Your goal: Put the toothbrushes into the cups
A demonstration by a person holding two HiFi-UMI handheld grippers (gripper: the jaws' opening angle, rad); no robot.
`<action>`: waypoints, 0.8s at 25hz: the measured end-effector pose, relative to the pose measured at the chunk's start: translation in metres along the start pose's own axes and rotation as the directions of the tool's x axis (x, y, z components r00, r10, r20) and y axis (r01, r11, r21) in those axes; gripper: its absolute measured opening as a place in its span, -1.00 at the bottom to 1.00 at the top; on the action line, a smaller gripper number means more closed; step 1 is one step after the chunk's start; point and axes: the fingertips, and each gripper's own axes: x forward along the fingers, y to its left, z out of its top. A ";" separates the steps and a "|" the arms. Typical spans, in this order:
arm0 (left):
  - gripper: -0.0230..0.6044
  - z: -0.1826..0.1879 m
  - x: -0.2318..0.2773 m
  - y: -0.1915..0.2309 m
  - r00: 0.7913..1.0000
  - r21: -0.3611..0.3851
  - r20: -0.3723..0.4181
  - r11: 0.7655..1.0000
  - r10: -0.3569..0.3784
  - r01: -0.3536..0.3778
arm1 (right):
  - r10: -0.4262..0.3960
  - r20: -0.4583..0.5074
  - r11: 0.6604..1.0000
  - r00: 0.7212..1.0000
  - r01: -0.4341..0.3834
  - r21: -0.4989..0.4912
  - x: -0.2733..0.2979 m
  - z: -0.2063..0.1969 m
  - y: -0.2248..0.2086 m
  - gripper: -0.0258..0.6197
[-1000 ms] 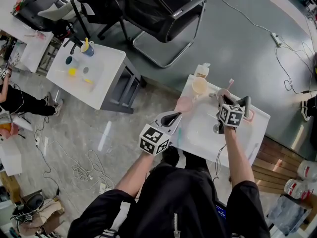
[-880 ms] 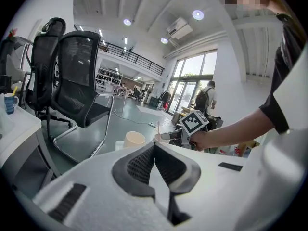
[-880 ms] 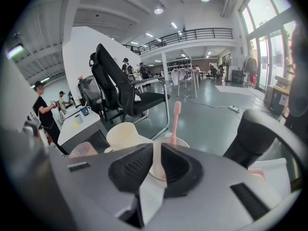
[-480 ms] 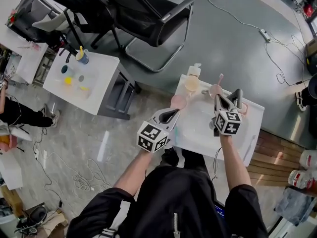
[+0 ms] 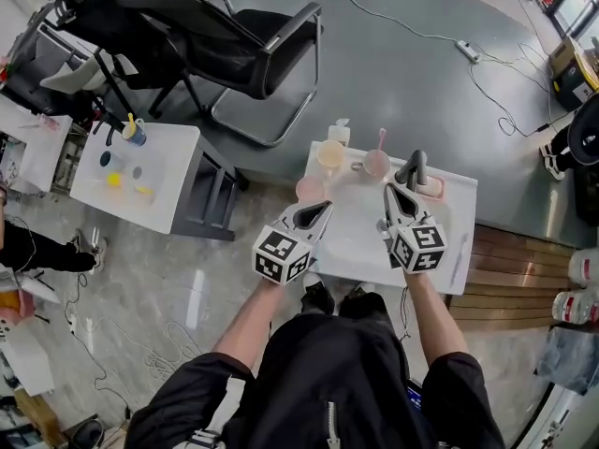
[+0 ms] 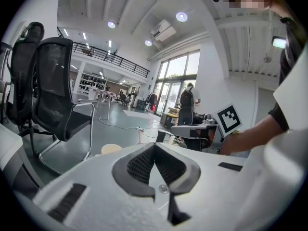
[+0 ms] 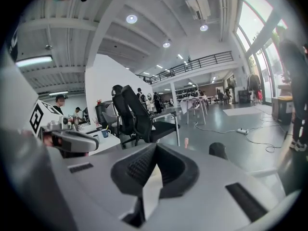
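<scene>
At the far left a small white side table (image 5: 178, 171) bearing a blue mug (image 5: 136, 134) stands well apart from the work, with a black mesh office chair (image 5: 245, 36) pushed back, likely to keep the floor free. The left gripper (image 5: 323, 210) hangs over the left edge of the white work table (image 5: 360, 246). Its ribbed jaws are pressed together with nothing between them, which reads as a tool parked while idle. Just beside its tip stands an empty pale pink plastic cup (image 5: 309, 189), and further back a cream plastic cup (image 5: 329, 152) next to a white pump bottle (image 5: 340, 131). The cups stand upright along the far side, mouths up, probably so that brushes can be dropped in handle first. To their right a pink toothbrush (image 5: 381, 140) stands in a rosy pink cup (image 5: 376, 165), leaning on the rim. The right gripper (image 5: 388, 193) sits near that cup, jaws fully closed and empty. A dark cup-shaped thing (image 5: 415, 166) stands just beyond it. Near the table's right edge lies a thin pale stick (image 5: 459, 253), perhaps another toothbrush, though it is too small to tell. No brand or label is legible, and only the black-and-white square markers on the gripper cubes show.
</scene>
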 end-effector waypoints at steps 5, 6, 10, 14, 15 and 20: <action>-0.93 0.005 0.018 -0.024 1.000 0.001 -0.005 1.000 -0.007 0.007 | 0.009 0.015 1.000 1.000 -0.009 0.003 -0.028 0.000 -0.014 -0.91; -0.93 0.004 0.021 -0.029 1.000 0.000 -0.007 1.000 -0.008 0.008 | 0.008 0.016 1.000 1.000 -0.008 0.001 -0.034 -0.001 -0.018 -0.91; -0.93 0.001 0.041 -0.056 0.999 0.008 -0.026 0.999 -0.036 0.036 | -0.028 0.018 1.000 0.999 0.028 0.000 -0.063 -0.004 -0.048 -0.91; -0.93 -0.001 0.064 -0.087 0.995 0.022 -0.038 0.996 -0.089 0.090 | -0.094 0.013 0.995 0.995 0.094 0.021 -0.096 -0.016 -0.082 -0.91; -0.93 -0.002 0.070 -0.095 0.994 0.024 -0.041 0.994 -0.103 0.104 | -0.112 0.011 0.993 0.994 0.111 0.028 -0.104 -0.019 -0.091 -0.91; -0.93 -0.004 0.093 -0.129 0.985 0.038 -0.059 0.986 -0.161 0.164 | -0.176 0.017 0.983 0.984 0.175 0.055 -0.138 -0.024 -0.121 -0.91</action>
